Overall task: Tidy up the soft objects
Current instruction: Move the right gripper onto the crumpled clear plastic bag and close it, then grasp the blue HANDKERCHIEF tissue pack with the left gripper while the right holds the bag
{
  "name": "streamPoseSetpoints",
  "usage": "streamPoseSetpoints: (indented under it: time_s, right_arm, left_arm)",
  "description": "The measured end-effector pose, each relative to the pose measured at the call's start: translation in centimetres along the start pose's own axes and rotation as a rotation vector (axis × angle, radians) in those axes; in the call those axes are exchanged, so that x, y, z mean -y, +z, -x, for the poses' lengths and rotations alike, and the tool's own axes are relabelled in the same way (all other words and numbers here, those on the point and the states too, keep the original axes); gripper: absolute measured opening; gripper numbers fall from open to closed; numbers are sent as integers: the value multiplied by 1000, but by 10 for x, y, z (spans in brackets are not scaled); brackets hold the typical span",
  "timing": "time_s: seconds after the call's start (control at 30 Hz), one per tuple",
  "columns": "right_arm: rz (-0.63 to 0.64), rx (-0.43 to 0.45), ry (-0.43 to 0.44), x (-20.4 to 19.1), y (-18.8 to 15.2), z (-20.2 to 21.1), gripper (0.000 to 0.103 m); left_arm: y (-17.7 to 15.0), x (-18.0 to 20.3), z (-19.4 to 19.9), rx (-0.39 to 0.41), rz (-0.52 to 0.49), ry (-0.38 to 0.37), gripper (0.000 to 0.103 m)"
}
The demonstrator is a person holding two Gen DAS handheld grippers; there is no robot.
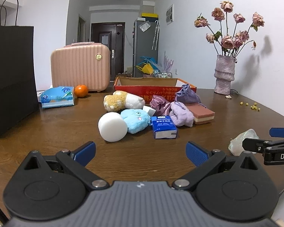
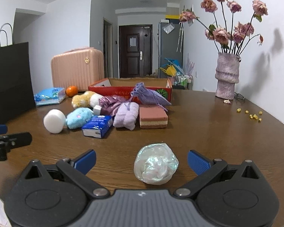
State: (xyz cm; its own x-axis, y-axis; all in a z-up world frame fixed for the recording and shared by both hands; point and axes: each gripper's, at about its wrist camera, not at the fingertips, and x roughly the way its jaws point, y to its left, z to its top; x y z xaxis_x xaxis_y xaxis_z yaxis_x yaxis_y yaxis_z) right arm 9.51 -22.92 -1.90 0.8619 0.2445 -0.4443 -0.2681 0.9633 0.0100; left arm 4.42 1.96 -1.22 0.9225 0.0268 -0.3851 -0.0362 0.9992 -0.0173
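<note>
A heap of soft things lies mid-table before a red cardboard box (image 1: 153, 91) (image 2: 111, 89): a white foam cylinder (image 1: 112, 126) (image 2: 54, 121), a blue plush (image 1: 136, 120) (image 2: 79, 117), a yellow-white plush (image 1: 123, 100), a blue tissue pack (image 1: 164, 126) (image 2: 98, 125), a lilac cloth (image 1: 180, 116) (image 2: 126, 117), purple pouches (image 2: 151, 95) and a pink layered sponge (image 1: 203, 113) (image 2: 153, 120). My left gripper (image 1: 141, 152) is open and empty, short of the heap. My right gripper (image 2: 142, 160) is open around an iridescent crumpled ball (image 2: 155, 166) (image 1: 242, 141), its pads apart from it.
A black paper bag (image 1: 11, 79) stands at the left, then a tissue box (image 1: 56, 96), an orange (image 1: 81, 90) and a pink case (image 1: 80, 69). A vase of dried roses (image 1: 224, 73) stands at the back right, with yellow crumbs (image 1: 252, 106) near it.
</note>
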Motion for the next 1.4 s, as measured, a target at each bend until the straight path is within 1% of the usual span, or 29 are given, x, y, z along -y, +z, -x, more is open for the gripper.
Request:
streamPoseSetpoints:
  time_s: [0.17, 0.2, 0.4, 0.47, 0.5, 0.6, 0.63, 0.73, 0.8, 0.9, 1.2, 1.4]
  right_arm:
    - [10, -52, 3, 6, 0, -25, 100]
    - [13, -62, 5, 7, 0, -30, 97]
    - [32, -109, 13, 10, 0, -51, 91]
    - [32, -123, 18, 10, 0, -56, 85]
    - [32, -134, 22, 11, 0, -59, 79]
    - [29, -160, 20, 12, 0, -67, 66]
    - [30, -163, 23, 12, 0, -69, 59]
    - [30, -162, 34, 13, 1, -71, 44]
    - [36, -158, 38, 13, 2, -72, 41]
    - [43, -146, 52, 11, 6, -73, 39]
    - [61, -94, 69, 6, 22, -77, 38]
    - [70, -80, 74, 5, 30, -84, 38]
  left_arm:
    - [1, -2, -13, -13, 3, 7, 103]
    - [1, -2, -15, -17, 3, 9, 103]
    - [1, -4, -26, -34, 10, 18, 103]
    - [2, -5, -29, -37, 12, 16, 103]
    - [2, -6, -30, -38, 13, 15, 103]
    - [1, -6, -33, -46, 18, 13, 103]
    - [1, -7, -34, -48, 19, 12, 103]
    - [0, -8, -36, -58, 26, 11, 103]
    - [0, -9, -38, -64, 30, 12, 103]
    - [3, -12, -40, -66, 32, 20, 103]
    - [22, -24, -60, -92, 36, 55, 103]
    - [34, -19, -71, -93, -3, 57, 103]
